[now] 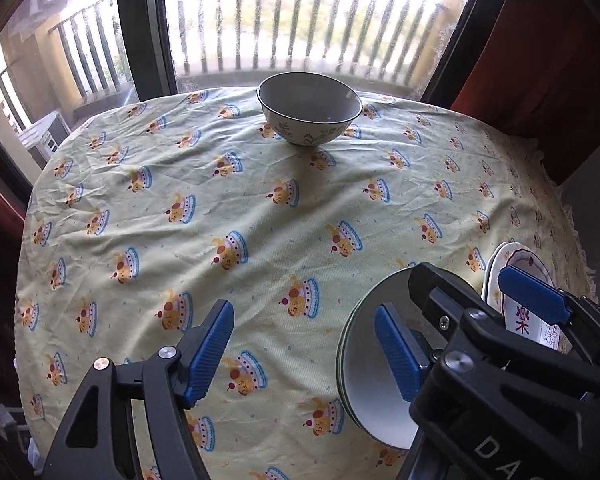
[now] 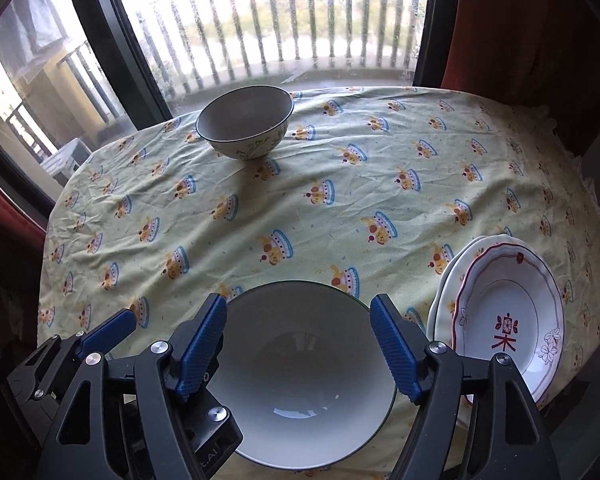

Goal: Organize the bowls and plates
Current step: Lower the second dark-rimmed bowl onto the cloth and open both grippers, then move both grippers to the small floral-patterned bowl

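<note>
1. Two bowls sit on your tablecloth point(image 2: 340, 208): the near bowl point(image 2: 300, 384) at the front edge, the far bowl point(image 2: 245, 122) by the window point(image 2: 284, 20).
2. Your right gripper point(image 2: 298, 350) is spread open above the near bowl, gripping nothing.
3. Your left gripper point(image 1: 304, 354) is open too, over cloth.
4. Stacked plates point(image 2: 508, 320) lie just right of the near bowl; the top one shows a red character.
5. "DA" is readable on the right gripper's body.

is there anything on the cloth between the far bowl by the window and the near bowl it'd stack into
Nothing visible. Only bare tablecloth lies between the far bowl and the near bowl. The stacked plates sit off to the right of that path. The right tongs hang open over the near bowl, so they would need to clear it.
</note>
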